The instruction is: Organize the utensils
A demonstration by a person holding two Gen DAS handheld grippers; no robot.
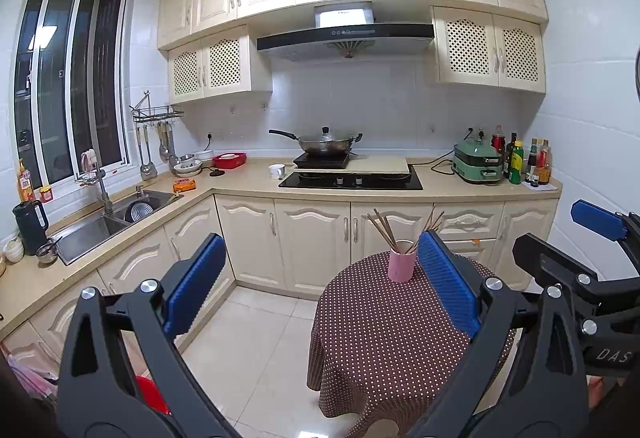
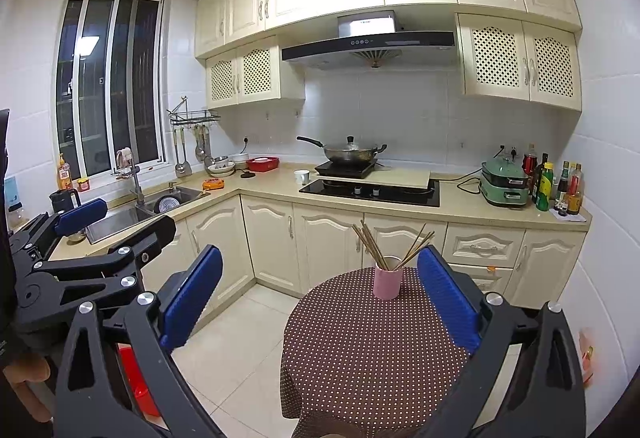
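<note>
A pink cup (image 1: pixel 402 265) stands upright at the far side of a round table with a brown dotted cloth (image 1: pixel 384 338). Several wooden chopsticks (image 1: pixel 384 232) stick out of the cup, fanned left and right. The cup (image 2: pixel 387 281), chopsticks (image 2: pixel 370 244) and table (image 2: pixel 360 350) show the same way in the right wrist view. My left gripper (image 1: pixel 322 270) is open and empty, held well back from the table. My right gripper (image 2: pixel 320 278) is open and empty, also back from the cup. Each gripper shows at the edge of the other's view.
An L-shaped counter carries a sink (image 1: pixel 120 215), a wok on a hob (image 1: pixel 326 145), a white mug (image 1: pixel 277 170), a green cooker (image 1: pixel 478 161) and bottles (image 1: pixel 528 161). A red bin (image 2: pixel 138 382) stands on the tiled floor at the left.
</note>
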